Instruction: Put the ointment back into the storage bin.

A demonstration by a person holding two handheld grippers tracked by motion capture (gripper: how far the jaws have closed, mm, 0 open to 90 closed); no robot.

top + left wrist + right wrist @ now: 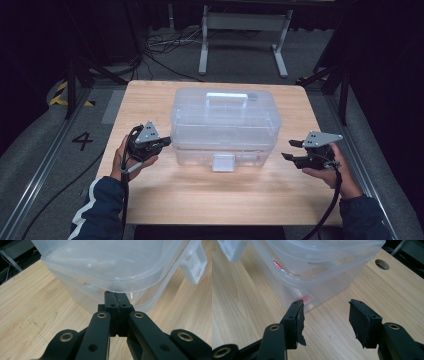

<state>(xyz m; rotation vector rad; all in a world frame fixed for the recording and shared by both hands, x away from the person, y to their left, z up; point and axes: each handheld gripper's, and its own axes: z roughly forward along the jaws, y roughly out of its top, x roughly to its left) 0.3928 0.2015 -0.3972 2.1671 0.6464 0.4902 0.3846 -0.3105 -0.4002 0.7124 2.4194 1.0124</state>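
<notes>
A clear plastic storage box with a lid, a top handle and a white front latch stands in the middle of the wooden table. My left gripper is at the box's front left corner. In the left gripper view the box looms close; the left gripper is shut with nothing between its jaws, its tips just under the lid's rim. My right gripper hangs open a little right of the box. In the right gripper view the right gripper faces the box corner, with only bare wood between the jaws.
A round hole is cut in the tabletop near the box's far right corner. Behind the table, a white desk frame and loose cables lie on the floor. A floor marking "4" sits left of the table.
</notes>
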